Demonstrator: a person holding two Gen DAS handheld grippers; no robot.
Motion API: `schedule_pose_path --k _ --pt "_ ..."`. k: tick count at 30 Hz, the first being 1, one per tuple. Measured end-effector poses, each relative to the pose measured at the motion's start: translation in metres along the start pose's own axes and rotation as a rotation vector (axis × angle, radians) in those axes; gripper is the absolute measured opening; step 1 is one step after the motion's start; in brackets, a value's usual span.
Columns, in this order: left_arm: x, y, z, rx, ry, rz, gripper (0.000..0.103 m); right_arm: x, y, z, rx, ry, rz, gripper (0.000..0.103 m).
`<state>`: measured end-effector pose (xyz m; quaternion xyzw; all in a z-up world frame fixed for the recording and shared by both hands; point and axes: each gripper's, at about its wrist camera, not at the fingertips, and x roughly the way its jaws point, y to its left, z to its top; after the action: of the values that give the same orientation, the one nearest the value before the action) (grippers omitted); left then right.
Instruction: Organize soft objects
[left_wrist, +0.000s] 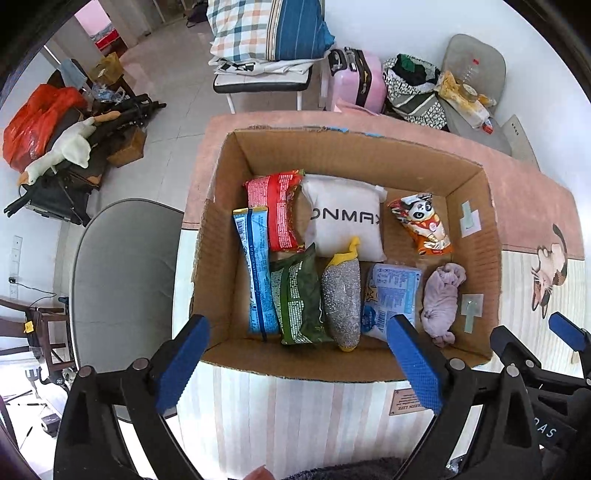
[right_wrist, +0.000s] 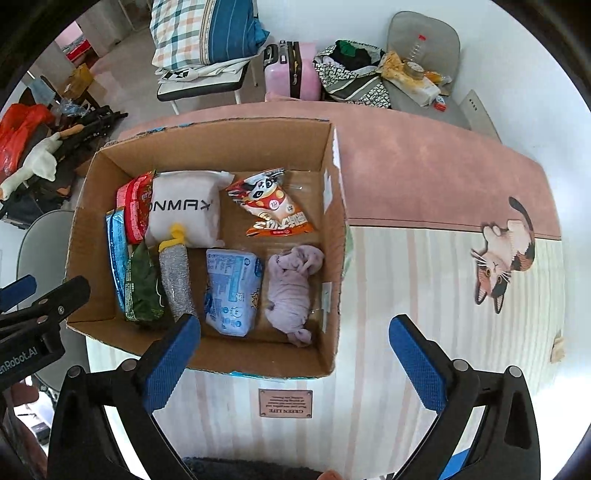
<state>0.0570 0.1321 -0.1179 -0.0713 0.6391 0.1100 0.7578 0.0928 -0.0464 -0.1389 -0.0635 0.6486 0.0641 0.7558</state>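
While both grippers hover over the near edge of the table, nothing gripped:

Left gripper (left_wrist: 297, 363): lower centre of the left wrist view, blue-padded fingers (left_wrist: 184, 363) spread wide, empty; also at the left edge of the right wrist view.

Right gripper (right_wrist: 295, 365): lower centre of the right wrist view, blue pads spread wide, empty; seen too at the lower right of the left wrist view.

Open brown cardboard box (left_wrist: 225, 206): centre of the left wrist view, centre-left of the right wrist view, standing on the table.

Box, left side: long blue foil packet (left_wrist: 255, 273) on edge beside a red printed snack bag (left_wrist: 279, 210) and a dark green printed bag (left_wrist: 297, 295).

Box, middle: white fabric pouch with black lettering (left_wrist: 345, 218) toward the far wall; silver mesh scrubber with a yellow end (left_wrist: 341, 295) in front of it, overlapping its near edge.

Box, right side: orange panda-print snack bag (left_wrist: 421, 225) toward the far wall, light blue plastic tissue pack (left_wrist: 393, 295) nearer, crumpled lilac cloth (left_wrist: 441, 299) just beside the pack, near the right wall.

Table cover (right_wrist: 406, 280): pale striped with a pink band and a calico cat print (right_wrist: 504, 251) at the right of the right wrist view.

Background: grey chair (left_wrist: 122, 288) at left, pink suitcase (left_wrist: 356, 79) and plaid pillow (left_wrist: 243, 29) at the top.
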Motion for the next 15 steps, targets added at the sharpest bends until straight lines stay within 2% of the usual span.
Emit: schedule_pose_path --k 6,15 --pt "-0.047 -0.007 -0.012 0.011 -0.077 -0.010 0.098 -0.034 -0.010 -0.009 0.015 -0.054 0.007 0.103" --pt "-0.130 -0.011 -0.036 0.037 -0.207 -0.031 0.098 -0.133 -0.027 -0.036 0.003 -0.200 0.010 0.103"
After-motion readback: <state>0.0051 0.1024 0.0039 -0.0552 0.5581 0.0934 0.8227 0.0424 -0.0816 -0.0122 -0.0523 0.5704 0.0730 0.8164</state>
